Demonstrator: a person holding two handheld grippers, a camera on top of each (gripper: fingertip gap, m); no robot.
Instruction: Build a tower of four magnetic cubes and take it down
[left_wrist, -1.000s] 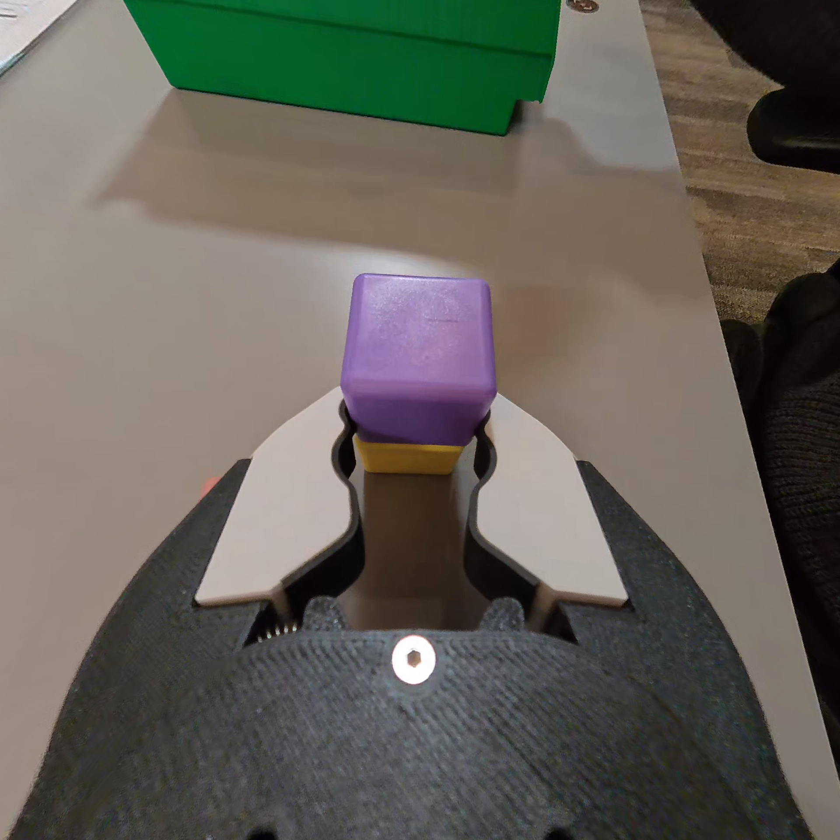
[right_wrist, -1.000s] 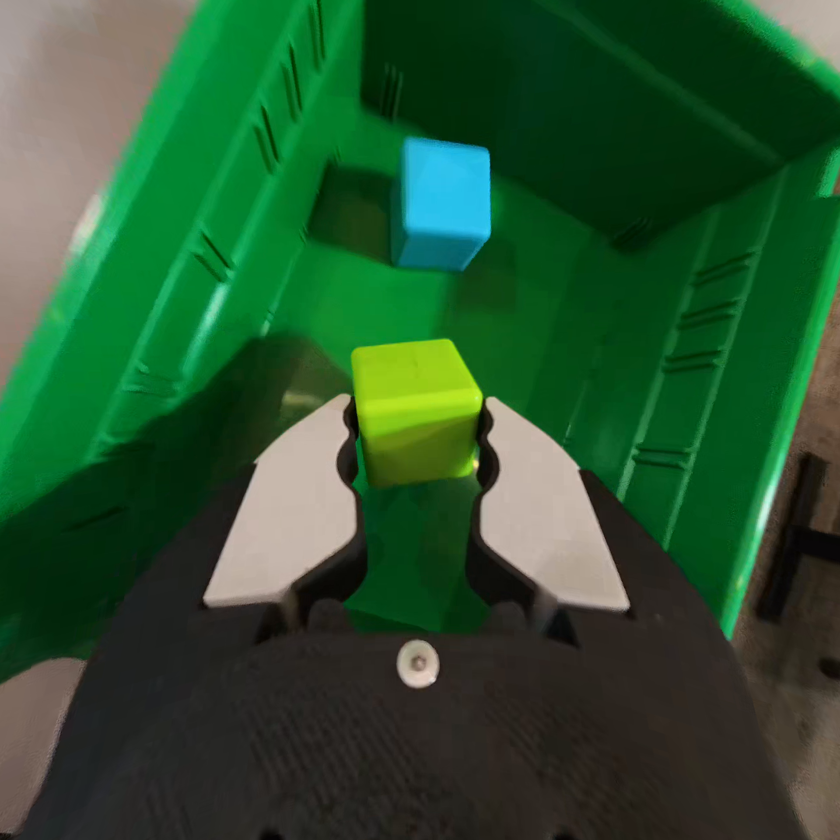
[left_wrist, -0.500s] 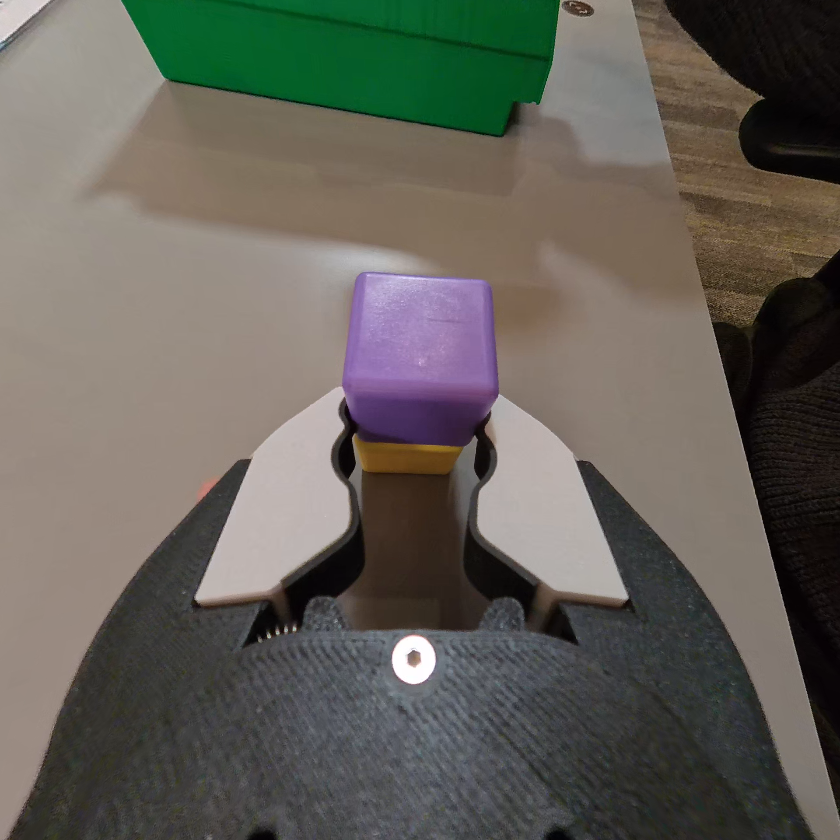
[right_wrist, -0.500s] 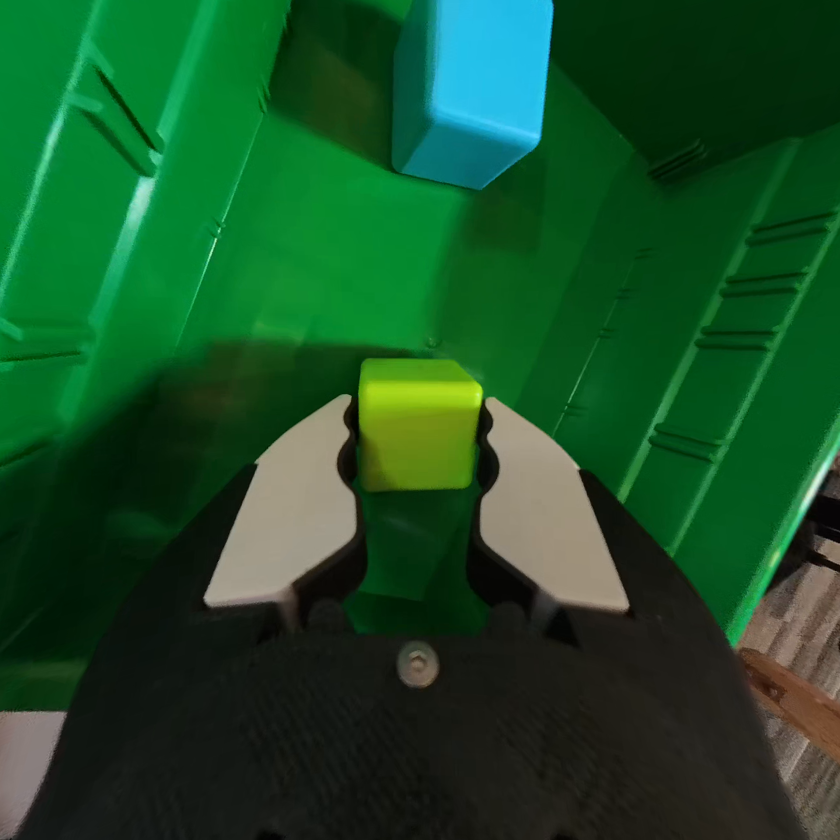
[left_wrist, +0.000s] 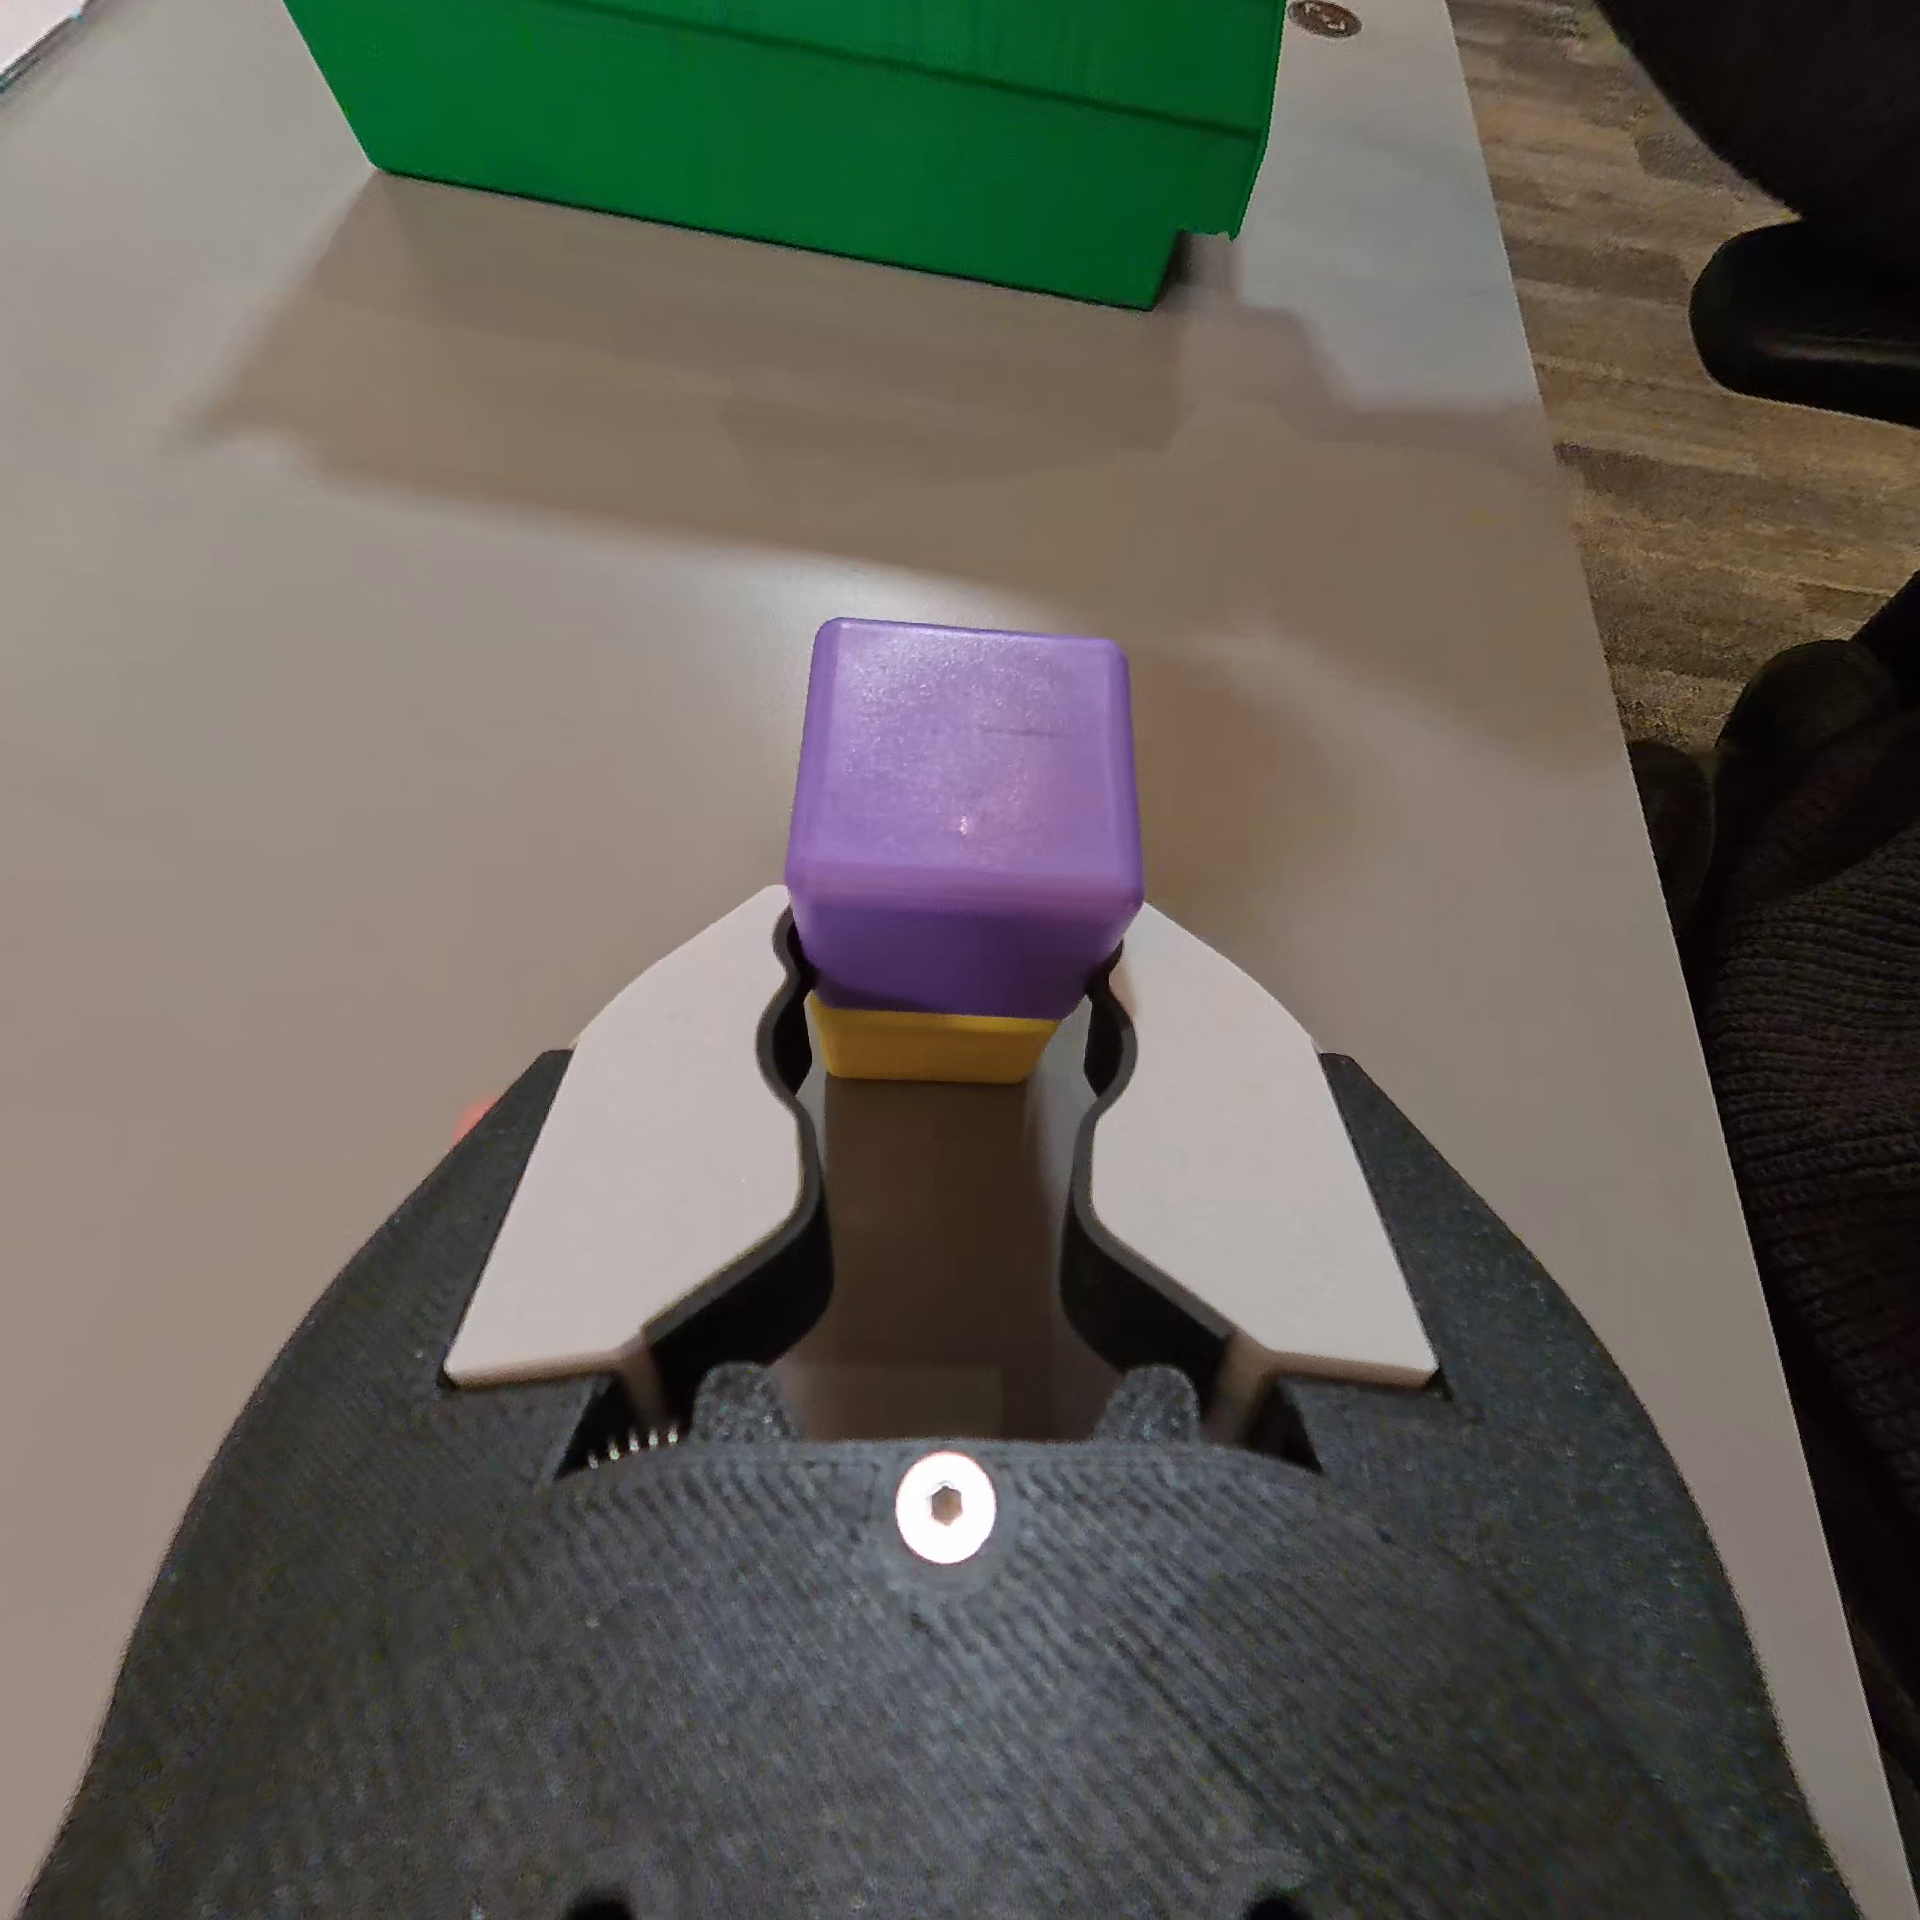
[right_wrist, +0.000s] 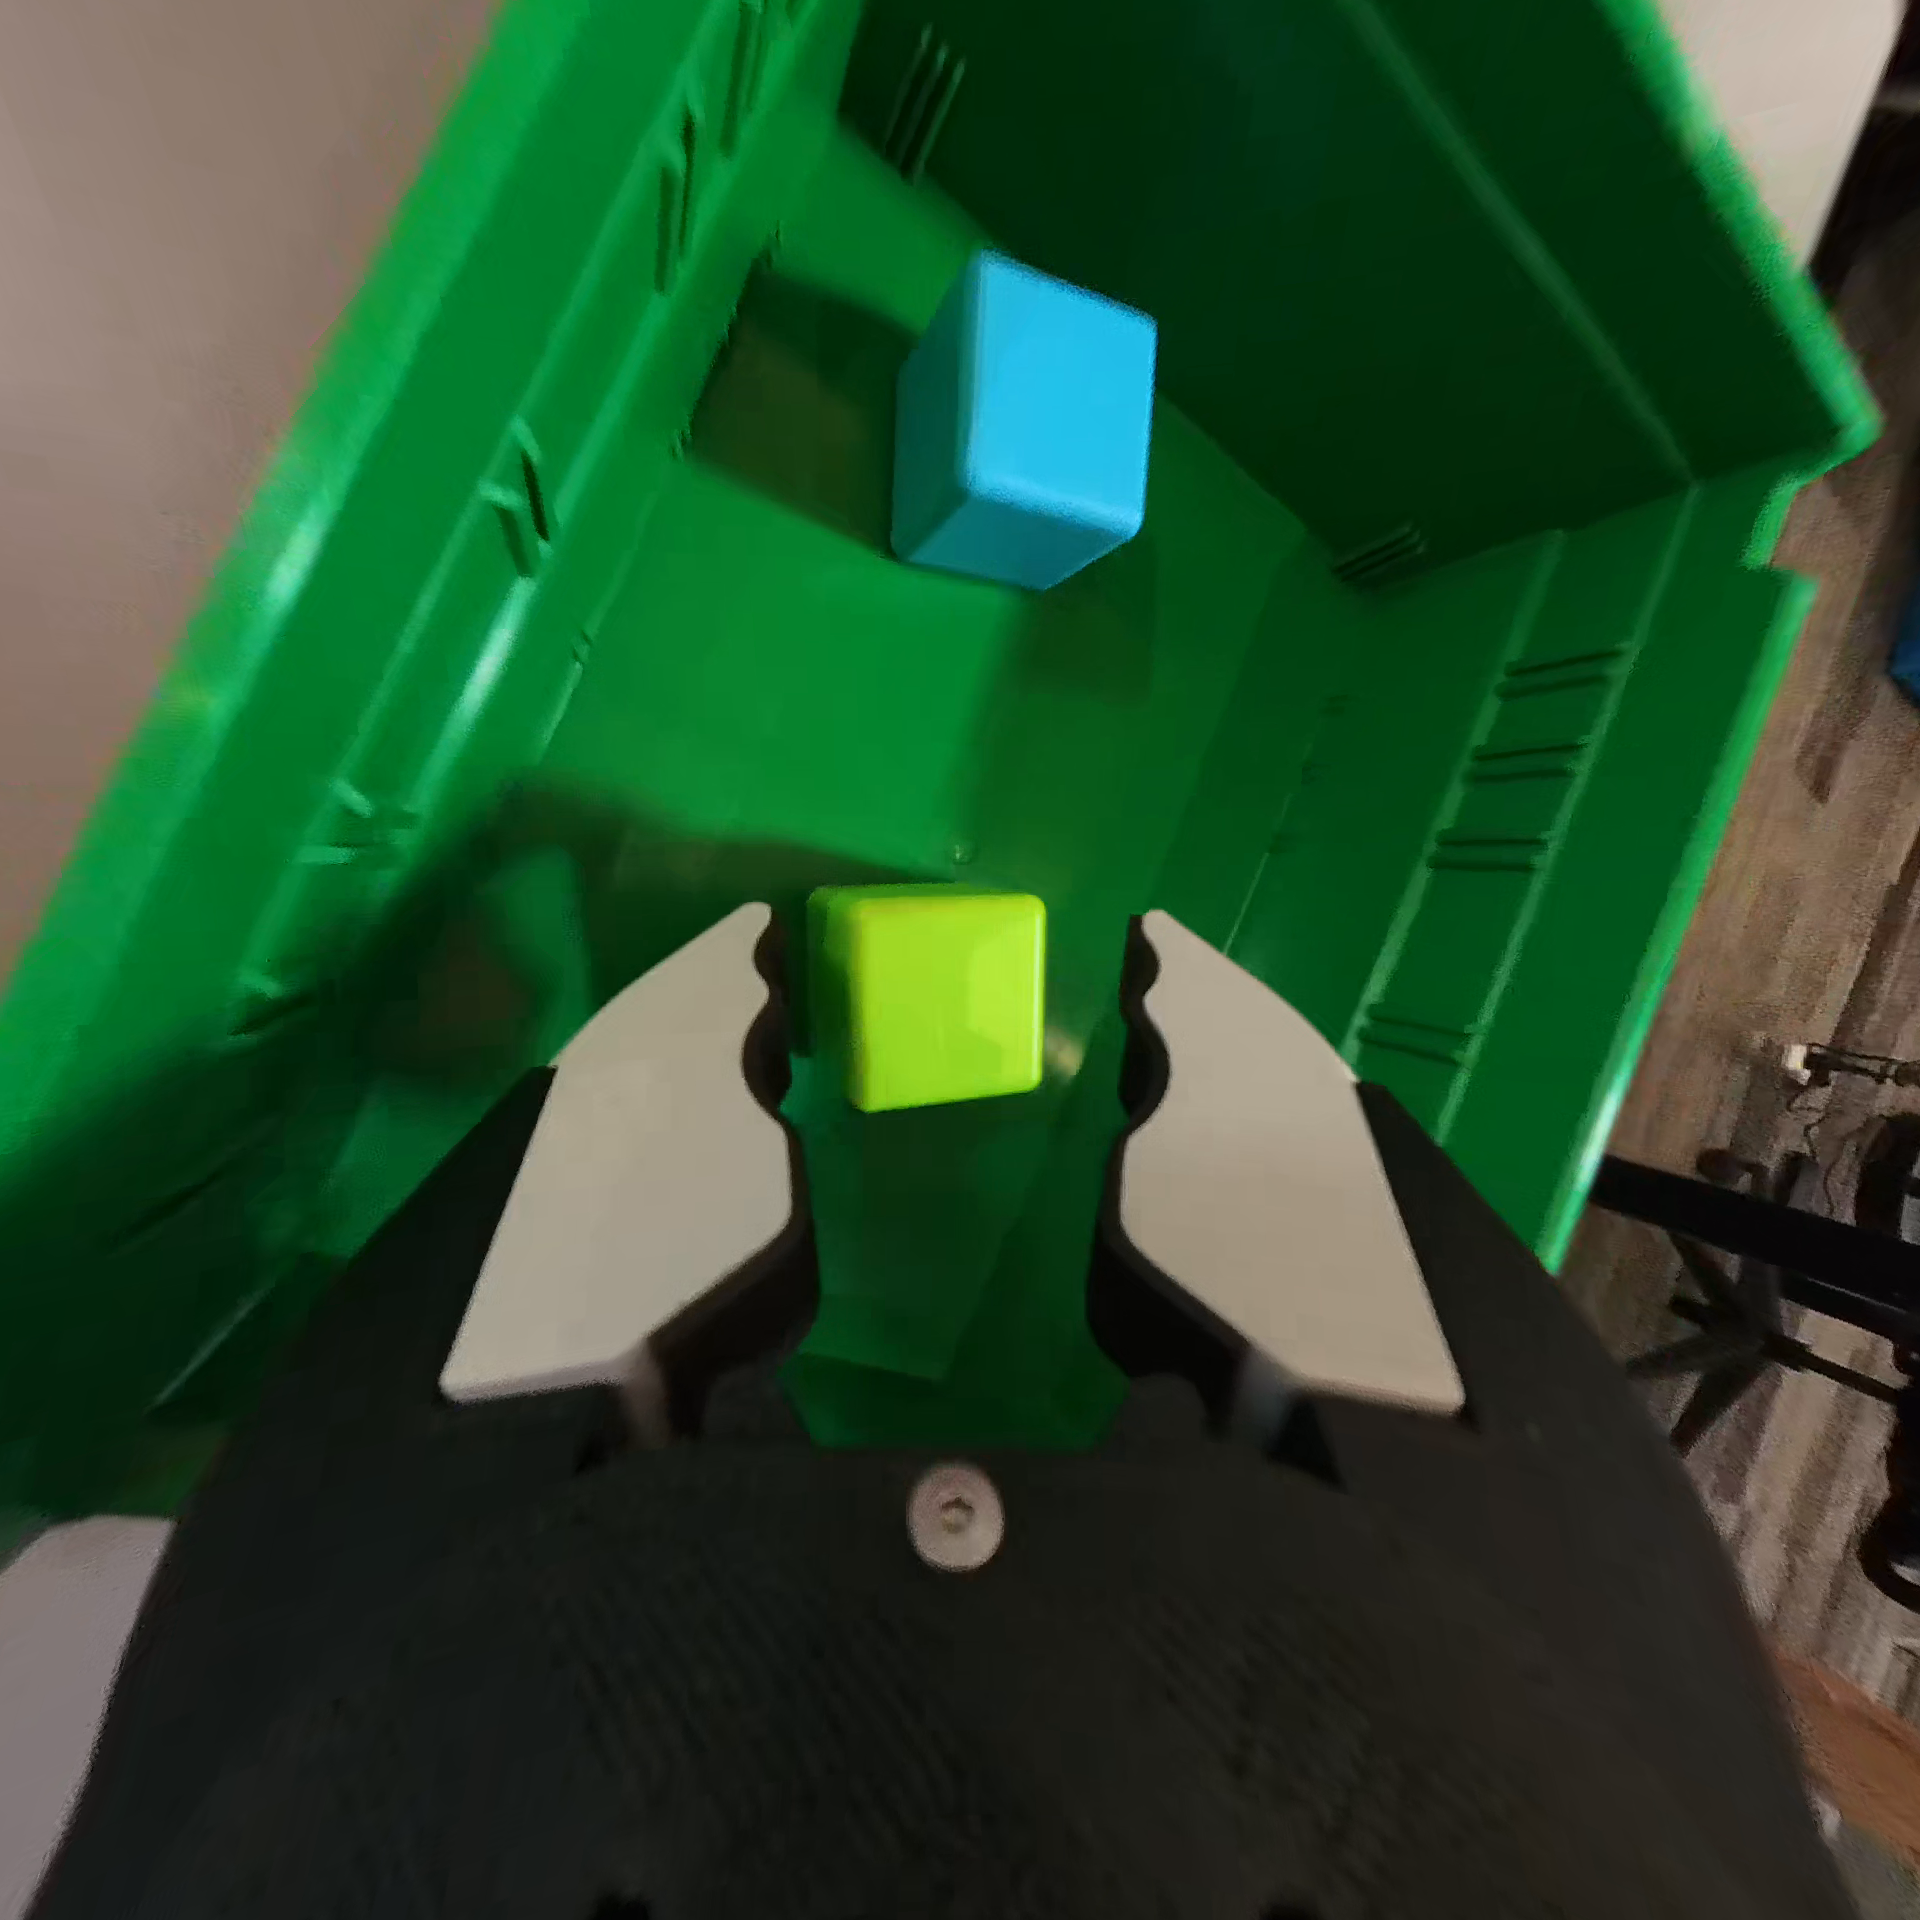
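Left gripper (left_wrist: 951, 940) clamps purple block (left_wrist: 961, 800) atop yellow block (left_wrist: 930, 1049); right gripper (right_wrist: 951, 966) fingers spread around lime cube (right_wrist: 930, 997), loose, in green bin (right_wrist: 1455, 312).

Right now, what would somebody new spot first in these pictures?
Probably the purple block, pinched in the left gripper with a yellow piece under it, above the grey table. Next, the lime cube between the open right gripper fingers, inside the green bin with a blue block.
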